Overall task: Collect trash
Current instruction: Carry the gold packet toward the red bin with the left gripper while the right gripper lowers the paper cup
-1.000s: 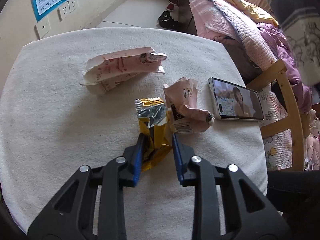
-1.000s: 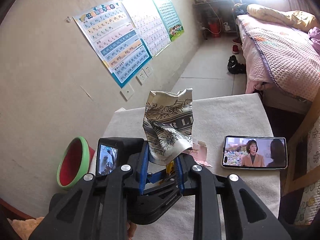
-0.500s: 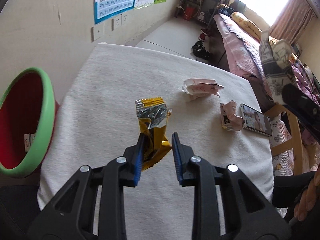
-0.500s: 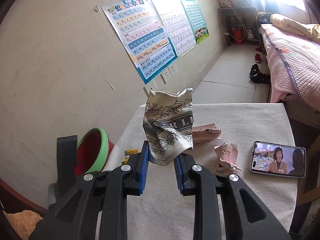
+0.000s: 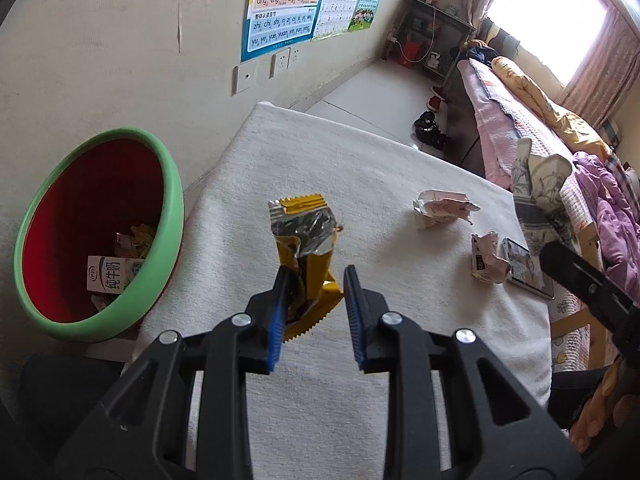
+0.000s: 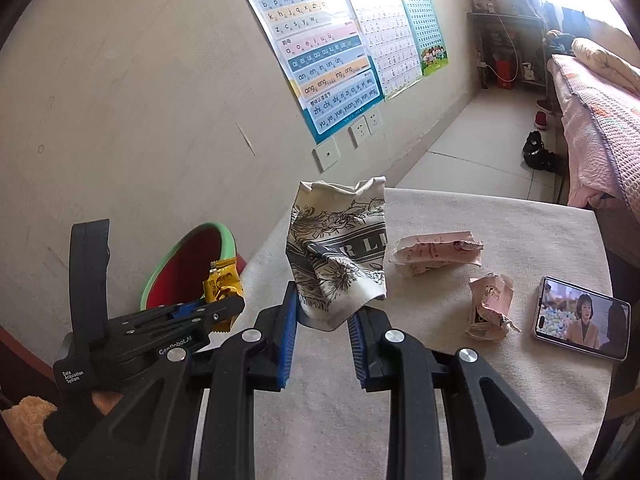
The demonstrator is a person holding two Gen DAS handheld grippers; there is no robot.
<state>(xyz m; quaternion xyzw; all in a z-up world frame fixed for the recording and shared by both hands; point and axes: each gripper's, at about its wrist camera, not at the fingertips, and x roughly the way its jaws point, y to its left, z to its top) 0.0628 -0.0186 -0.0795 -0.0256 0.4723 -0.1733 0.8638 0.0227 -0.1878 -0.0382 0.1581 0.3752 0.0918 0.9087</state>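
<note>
Swung toward bin (image 5: 100, 236), left gripper (image 5: 314, 300) pinches yellow wrapper (image 5: 306, 256); right gripper (image 6: 322, 320), tilted down, clamps printed bag (image 6: 340, 252).

Table (image 6: 500, 408): wrappers (image 6: 436, 252) (plus phone (image 6: 580, 318))

the left wrist view is taken from just behind the left gripper (image 5: 314, 300), tilted steeply down onto the table (image 5: 360, 168) – the green-rimmed bin (image 5: 100, 328) is caught at left of frame. the right wrist view is taken from behind the right gripper (image 6: 322, 320), angled less steeply toward the wall posters (image 6: 320, 52). shared by both: table, bin (image 6: 188, 248), phone (image 6: 580, 316).
</note>
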